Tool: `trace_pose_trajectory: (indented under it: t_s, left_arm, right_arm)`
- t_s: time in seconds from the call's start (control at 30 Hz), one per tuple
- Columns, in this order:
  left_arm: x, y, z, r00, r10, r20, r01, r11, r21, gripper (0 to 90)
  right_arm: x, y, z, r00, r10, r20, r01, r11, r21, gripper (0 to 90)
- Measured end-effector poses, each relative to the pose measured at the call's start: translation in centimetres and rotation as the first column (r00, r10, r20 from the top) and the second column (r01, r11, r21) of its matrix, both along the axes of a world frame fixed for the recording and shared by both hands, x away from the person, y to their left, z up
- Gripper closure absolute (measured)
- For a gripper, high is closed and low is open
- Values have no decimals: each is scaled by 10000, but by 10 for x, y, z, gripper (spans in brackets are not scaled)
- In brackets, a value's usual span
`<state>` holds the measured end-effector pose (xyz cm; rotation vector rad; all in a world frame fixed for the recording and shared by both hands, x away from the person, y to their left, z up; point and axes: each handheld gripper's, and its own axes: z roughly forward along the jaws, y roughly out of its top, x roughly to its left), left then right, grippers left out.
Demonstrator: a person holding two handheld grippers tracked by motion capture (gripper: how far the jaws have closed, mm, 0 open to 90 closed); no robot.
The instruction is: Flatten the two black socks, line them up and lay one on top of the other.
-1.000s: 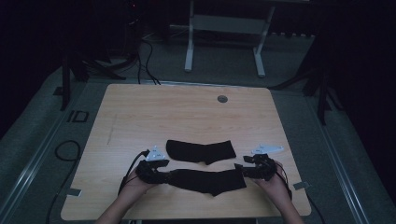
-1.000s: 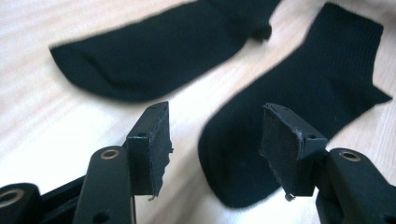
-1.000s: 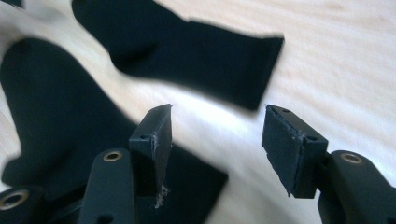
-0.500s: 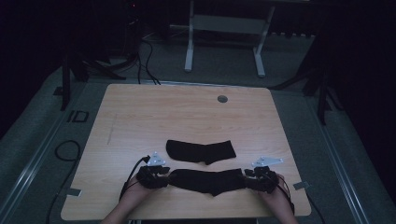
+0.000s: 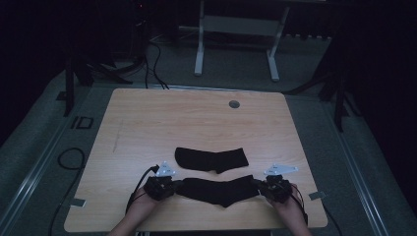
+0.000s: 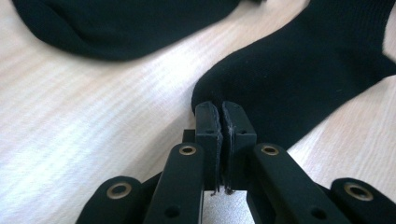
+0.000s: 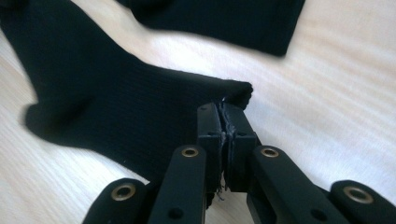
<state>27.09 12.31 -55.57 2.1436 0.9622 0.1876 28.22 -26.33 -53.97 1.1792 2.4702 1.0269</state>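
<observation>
Table (image 5: 147, 123): one, light wood, four-sided; the landmark for all entries below. One round grey grommet (image 5: 234, 104) is set near its far edge, centre.

Socks: two, both black, lying flat and lengthwise across the near half of the table. The far sock (image 5: 211, 159) lies free, touched by nothing. The near sock (image 5: 219, 190) lies just beside it towards the table's near edge, a narrow strip of bare wood between the two.

Grippers: two, one per hand. The left gripper (image 5: 173, 187) sits at the near sock's left end; its jaws have just been closing and now stand pressed together with the sock's edge pinched between the pads (image 6: 208, 122). The right gripper (image 5: 259, 187) sits at the near sock's right end, its jaws likewise just closed on the cloth's rim (image 7: 233, 91). One cable (image 5: 140, 183) trails from the left gripper towards the near edge.

Obstructions: nothing stands on the table between the grippers save the socks themselves.

Open room: the far half of the table is bare wood, as are the left and right margins. Both grippers lie near the near edge.

Surroundings: floor cables (image 5: 152, 54) and a white stand frame (image 5: 236, 24) beyond the table's far edge.
</observation>
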Motion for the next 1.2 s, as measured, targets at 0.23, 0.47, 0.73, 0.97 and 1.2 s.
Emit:
trace_pose_trajectory:
  t_s: [0.23,0.47,0.73,0.97,1.2]
  left_arm:
    - [7,14,34,9975,321,623,-311,9994,-168,865]
    - [38,28,63,9956,644,687,-634,9979,-158,865]
    - [80,29,59,9951,979,166,-982,9951,149,865]
    - [99,26,34,9926,1135,-439,-1122,9932,316,864]
    - [106,19,14,9903,989,-979,-942,9942,516,863]
  right_arm:
    - [9,6,34,9967,153,798,-197,9983,547,871]
    - [38,15,60,9912,105,1322,-213,9965,804,872]
    - [81,28,52,9946,-321,982,250,9971,721,872]
    - [98,29,24,9973,-602,412,585,9974,421,872]
    - [108,26,2,9963,-857,-107,858,9963,60,871]
